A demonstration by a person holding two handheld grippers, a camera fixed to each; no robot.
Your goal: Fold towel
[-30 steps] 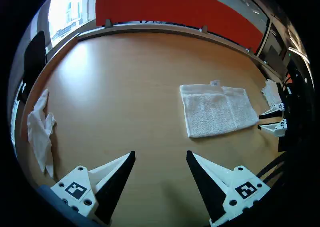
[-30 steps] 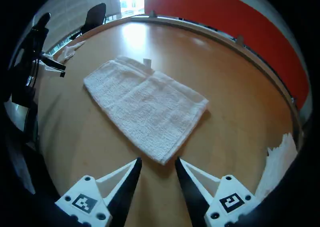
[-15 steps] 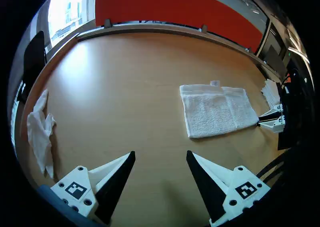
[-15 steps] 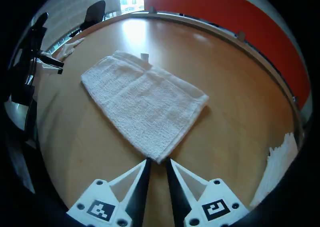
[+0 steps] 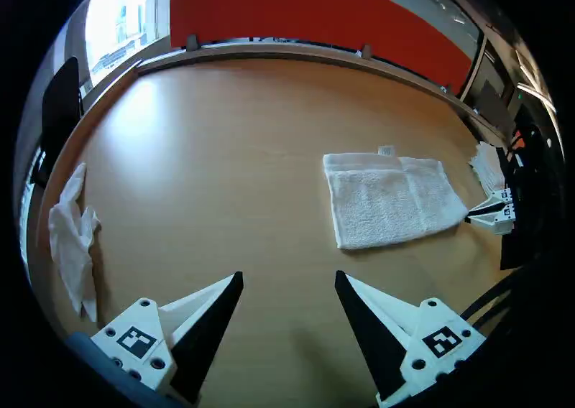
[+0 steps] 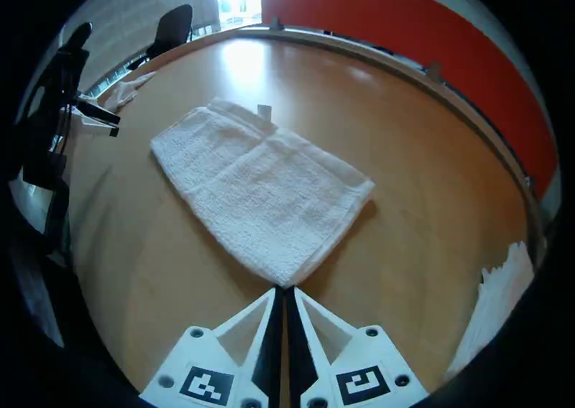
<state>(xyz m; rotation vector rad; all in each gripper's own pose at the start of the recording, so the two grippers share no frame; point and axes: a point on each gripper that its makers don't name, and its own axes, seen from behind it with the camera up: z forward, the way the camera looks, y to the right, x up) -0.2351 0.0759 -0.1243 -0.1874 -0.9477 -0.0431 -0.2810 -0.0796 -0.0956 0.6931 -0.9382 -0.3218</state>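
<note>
Far left on the bench (image 5: 215, 142) there's a crumpled white cloth (image 5: 72, 243), which I'd guess isn't part of this. The left gripper (image 5: 287, 275) hangs over bare wood with its jaws wide apart, holding nothing, well short of the white towel (image 5: 388, 207). The towel lies flat, right of the middle. It looks folded over at least once, and there's a little tag at its far edge. The right gripper (image 6: 284, 291) sits at the towel's near right corner, jaws closed down to a sliver.

My read is that this is the corner grab for the next fold. The next move would be to lift that corner and carry it across to the opposite edge. The left gripper probably needs to come in too, to take another corner or pin the cloth.

What I can't tell is whether any fabric is actually caught between the tips, or whether they just touch the corner. Far right, a stack of white cloths (image 6: 503, 293) is cut off at the edge.
</note>
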